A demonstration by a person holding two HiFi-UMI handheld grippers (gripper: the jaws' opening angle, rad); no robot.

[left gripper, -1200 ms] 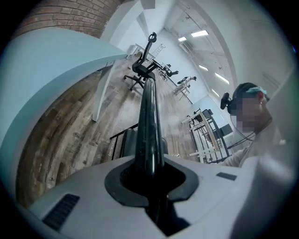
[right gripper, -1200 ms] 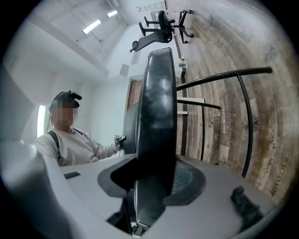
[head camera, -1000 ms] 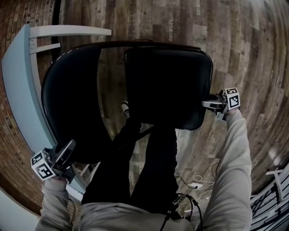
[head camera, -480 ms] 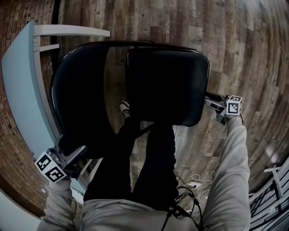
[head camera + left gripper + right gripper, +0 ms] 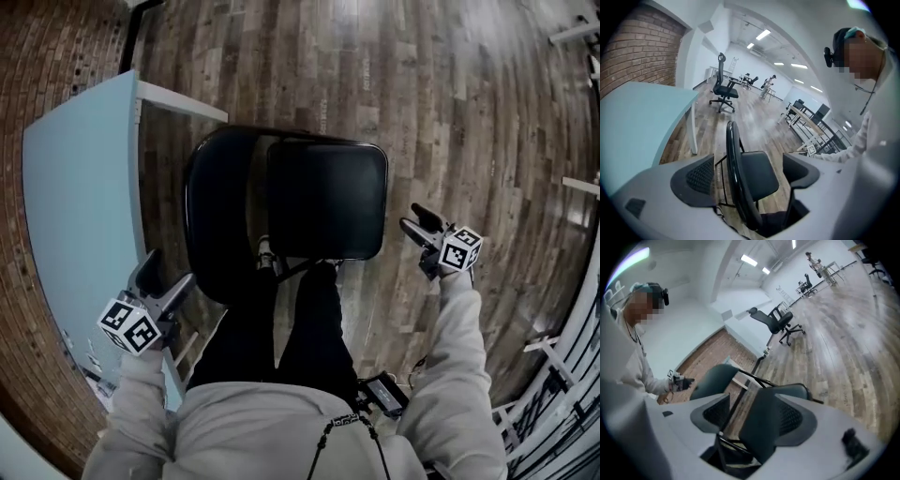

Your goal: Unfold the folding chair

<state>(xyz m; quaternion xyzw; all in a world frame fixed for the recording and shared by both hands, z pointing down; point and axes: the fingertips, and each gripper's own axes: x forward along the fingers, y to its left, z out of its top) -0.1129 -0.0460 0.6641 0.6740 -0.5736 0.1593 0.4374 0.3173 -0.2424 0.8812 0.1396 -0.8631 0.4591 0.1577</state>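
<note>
Grey, mesh-padded jaws of the left gripper (image 5: 165,277) are opening, with nothing gripped. It hangs clear of the folding chair's (image 5: 323,178) left side. The right gripper (image 5: 412,221), just off the chair's right edge, gapes wide and empty. The chair is glossy black, with a rounded backrest (image 5: 217,225) and a square padded seat (image 5: 328,220). It stands unfolded on the plank wood floor (image 5: 450,112), with a pale blue counter (image 5: 80,206) to the chair's left.

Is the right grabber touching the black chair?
Apart. The head view shows a strip of wooden floor between the right gripper and the edge of the chair seat. Its jaws stand open with nothing gripped.
</note>
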